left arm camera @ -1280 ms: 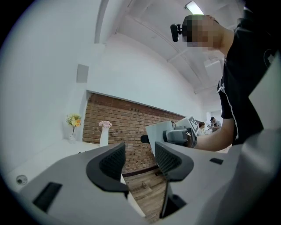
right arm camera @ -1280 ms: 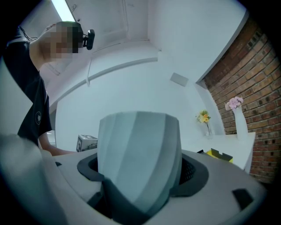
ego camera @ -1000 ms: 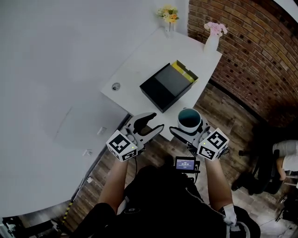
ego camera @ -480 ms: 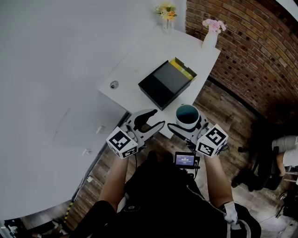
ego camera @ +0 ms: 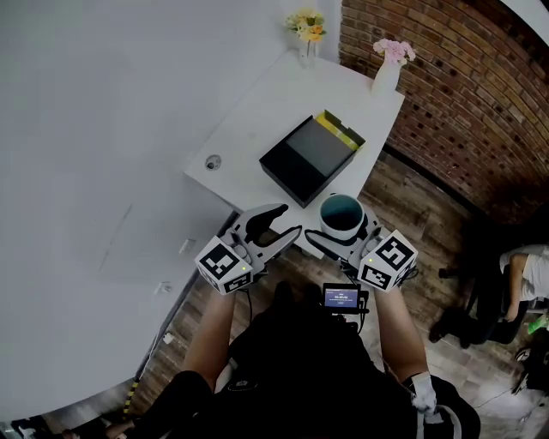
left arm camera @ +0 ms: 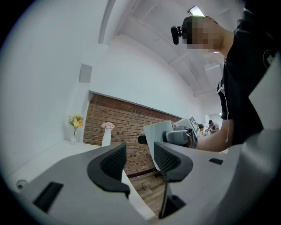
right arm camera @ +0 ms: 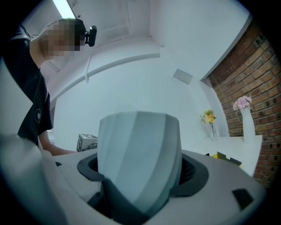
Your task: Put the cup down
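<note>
A pale faceted cup (ego camera: 341, 214) with a dark teal inside sits upright between the jaws of my right gripper (ego camera: 342, 232), which is shut on it. In the head view the cup hangs over the near edge of the white table (ego camera: 257, 120). In the right gripper view the cup (right arm camera: 138, 154) fills the middle, both pads pressed to its sides. My left gripper (ego camera: 276, 228) is to the cup's left, open and empty. In the left gripper view the left gripper (left arm camera: 139, 161) shows a clear gap between its dark pads, with the cup (left arm camera: 157, 138) beyond.
A black box (ego camera: 306, 158) with a yellow flap lies on the table just beyond the cup. Two vases with flowers (ego camera: 307, 26) (ego camera: 391, 62) stand at the far end by the brick wall (ego camera: 463, 94). A small round fitting (ego camera: 214, 161) sits at the table's left. Wooden floor (ego camera: 429, 223) lies on the right.
Both grippers and the cup have drifted slightly forward toward the table's near edge. Neither gripper's jaws have changed.
</note>
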`<state>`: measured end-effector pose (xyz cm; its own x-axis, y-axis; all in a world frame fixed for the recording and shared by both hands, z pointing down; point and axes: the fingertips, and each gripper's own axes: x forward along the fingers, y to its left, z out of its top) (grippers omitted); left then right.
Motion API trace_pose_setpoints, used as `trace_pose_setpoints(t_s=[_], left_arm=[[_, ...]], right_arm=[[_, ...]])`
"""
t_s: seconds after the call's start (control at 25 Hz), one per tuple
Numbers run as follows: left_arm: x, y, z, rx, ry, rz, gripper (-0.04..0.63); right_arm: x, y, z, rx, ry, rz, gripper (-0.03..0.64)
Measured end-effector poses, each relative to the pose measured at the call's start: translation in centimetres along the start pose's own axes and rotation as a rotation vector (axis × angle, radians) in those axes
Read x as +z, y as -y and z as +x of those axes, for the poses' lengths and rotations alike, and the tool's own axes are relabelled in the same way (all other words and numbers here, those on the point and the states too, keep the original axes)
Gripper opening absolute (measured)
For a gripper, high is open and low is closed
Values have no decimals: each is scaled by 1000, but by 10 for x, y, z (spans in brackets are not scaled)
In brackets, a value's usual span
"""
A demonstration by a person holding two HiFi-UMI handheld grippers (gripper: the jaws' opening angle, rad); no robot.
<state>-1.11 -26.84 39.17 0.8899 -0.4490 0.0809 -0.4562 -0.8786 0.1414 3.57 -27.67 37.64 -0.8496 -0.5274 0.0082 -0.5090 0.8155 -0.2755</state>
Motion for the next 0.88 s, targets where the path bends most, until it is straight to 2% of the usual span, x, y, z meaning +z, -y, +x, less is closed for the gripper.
trace_pose_setpoints(t_s=[0.56, 0.88], left_arm=[[-6, -21, -1, -34, -2, -35, 202], [-11, -37, 0, -11, -28, -41, 202]], right_arm=[[-12, 14, 17, -30, -26, 28, 410], [-21, 34, 32, -14, -43, 35, 410]])
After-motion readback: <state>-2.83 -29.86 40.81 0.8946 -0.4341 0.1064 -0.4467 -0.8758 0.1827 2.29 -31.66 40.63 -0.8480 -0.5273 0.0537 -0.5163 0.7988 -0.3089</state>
